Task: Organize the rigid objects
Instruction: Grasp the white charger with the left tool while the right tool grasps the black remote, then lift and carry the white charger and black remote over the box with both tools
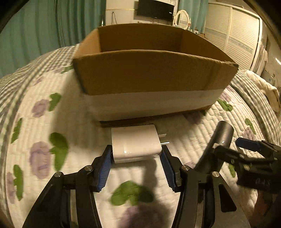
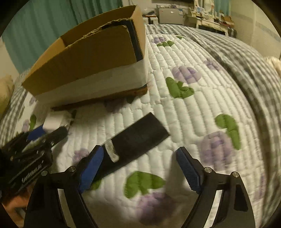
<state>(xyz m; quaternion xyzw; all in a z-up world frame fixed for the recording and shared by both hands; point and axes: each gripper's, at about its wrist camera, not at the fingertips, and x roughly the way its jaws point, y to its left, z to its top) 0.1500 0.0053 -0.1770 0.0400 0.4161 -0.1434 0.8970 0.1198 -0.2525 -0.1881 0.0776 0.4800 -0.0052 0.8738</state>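
A bed [image 1: 52,108] carries everything, covered by a white quilted spread printed with purple flowers and green leaves, with a grey checked border along its far edges. Teal curtains [image 1: 35,26] hang behind it, a dark screen [image 1: 155,9] is mounted on the far wall, and white slatted wardrobe doors [image 1: 233,33] fill the right side of the room.

An open cardboard box [image 1: 149,73], wrapped low down with a white band, sits on the quilt. Just in front of it lies a white charger [image 1: 136,143] with its two prongs pointing right.

The left tongs [image 1: 136,157] reach low over the quilt towards the box, their blue pads touching either side of the charger, pinching it; whether it has left the quilt cannot be told from this angle.

The right tongs [image 2: 139,168] are angled down at the quilt to the right of the left pair, spread wide. A dark flat bar [image 2: 135,140] with a pale strip across it lies slantwise between them, its near end against the left blue pad [image 2: 91,168] and clear of the other. From the left wrist view it looks like a grey metallic piece [image 1: 216,147].
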